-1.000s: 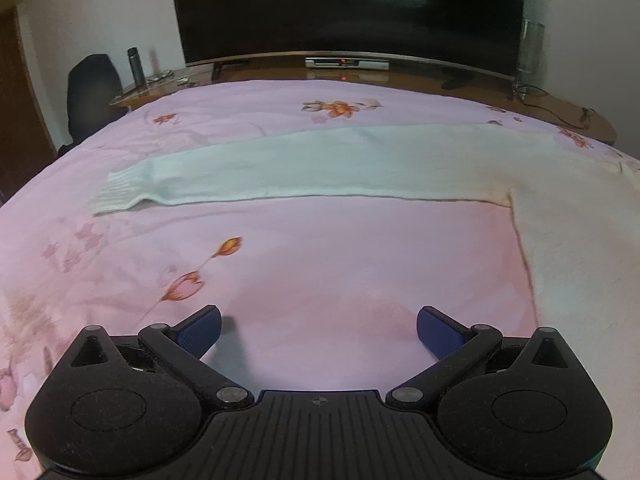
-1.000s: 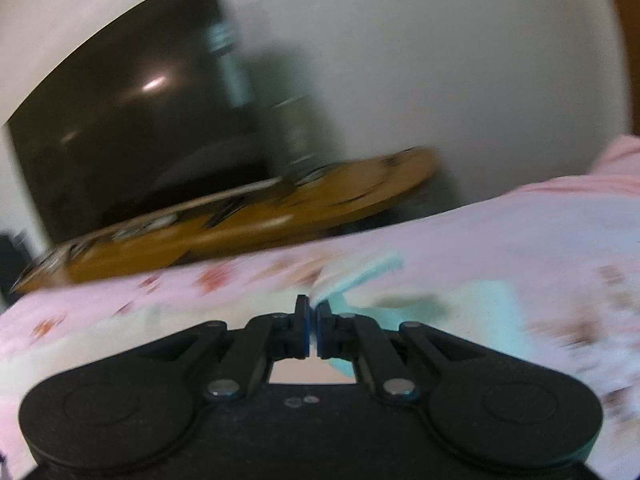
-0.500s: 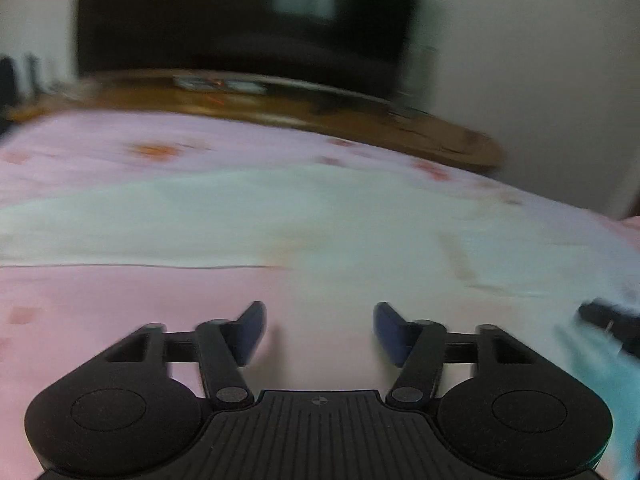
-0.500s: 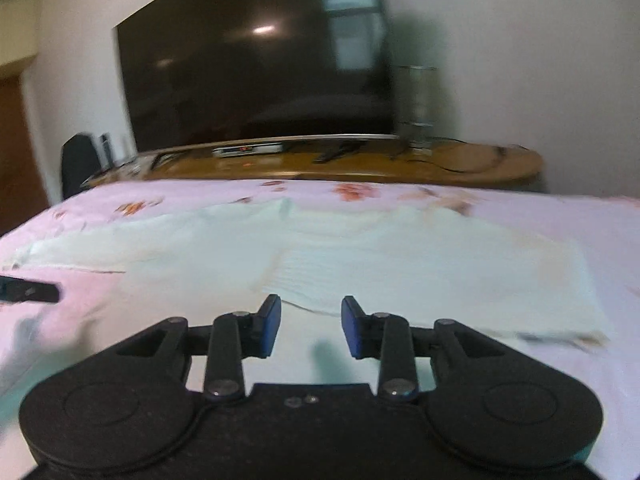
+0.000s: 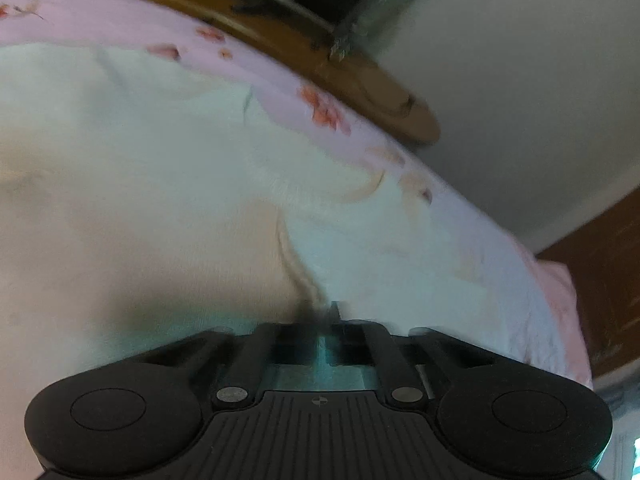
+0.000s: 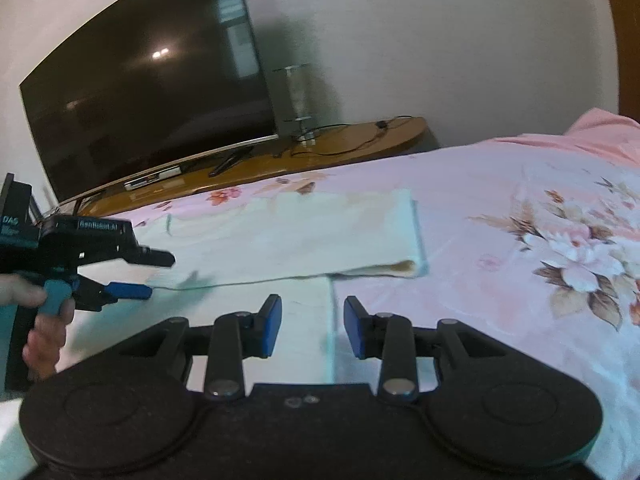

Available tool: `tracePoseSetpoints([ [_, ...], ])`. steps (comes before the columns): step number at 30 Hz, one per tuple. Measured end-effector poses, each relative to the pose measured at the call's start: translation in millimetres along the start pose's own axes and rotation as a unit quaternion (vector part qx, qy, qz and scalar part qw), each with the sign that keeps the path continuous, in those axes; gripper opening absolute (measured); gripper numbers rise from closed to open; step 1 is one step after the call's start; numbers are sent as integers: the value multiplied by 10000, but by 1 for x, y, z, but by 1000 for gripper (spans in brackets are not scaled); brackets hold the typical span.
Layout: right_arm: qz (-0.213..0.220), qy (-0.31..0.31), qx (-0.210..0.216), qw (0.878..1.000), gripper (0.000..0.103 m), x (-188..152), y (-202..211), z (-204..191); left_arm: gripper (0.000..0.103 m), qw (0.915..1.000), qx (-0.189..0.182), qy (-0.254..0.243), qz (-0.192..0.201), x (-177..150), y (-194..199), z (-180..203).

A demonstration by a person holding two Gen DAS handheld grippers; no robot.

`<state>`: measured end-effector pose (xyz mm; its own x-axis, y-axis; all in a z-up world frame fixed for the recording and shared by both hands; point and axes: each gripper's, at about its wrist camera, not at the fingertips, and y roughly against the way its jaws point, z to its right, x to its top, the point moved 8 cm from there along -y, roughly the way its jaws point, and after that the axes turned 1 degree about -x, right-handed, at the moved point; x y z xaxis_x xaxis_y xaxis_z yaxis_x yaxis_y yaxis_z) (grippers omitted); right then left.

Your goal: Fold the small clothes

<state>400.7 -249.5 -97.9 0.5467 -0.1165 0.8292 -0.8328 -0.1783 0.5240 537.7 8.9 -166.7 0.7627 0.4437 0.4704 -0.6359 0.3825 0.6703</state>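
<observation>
With the white garment spread on the bed, the left gripper has just closed on its fabric while the right gripper, jaws just parted and empty, straddles an edge; a thin pinch could slip.

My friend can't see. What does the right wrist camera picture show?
A white sweater lies on a pink flowered bedspread, with the open right gripper just above its near edge. At the left, a hand holds the left gripper against the sweater. A dark television stands behind.
</observation>
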Motion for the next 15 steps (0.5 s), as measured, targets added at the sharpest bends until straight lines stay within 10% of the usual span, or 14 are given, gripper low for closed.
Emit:
tracePoseSetpoints([
  [7,-50,-183,-43,9998,35,3,-14,11,3,9945,69,-583,863,46,62,-16],
  [15,-101,-198,7,9998,35,8,-41,5,3,9937,635,-522,756,52,82,-83],
])
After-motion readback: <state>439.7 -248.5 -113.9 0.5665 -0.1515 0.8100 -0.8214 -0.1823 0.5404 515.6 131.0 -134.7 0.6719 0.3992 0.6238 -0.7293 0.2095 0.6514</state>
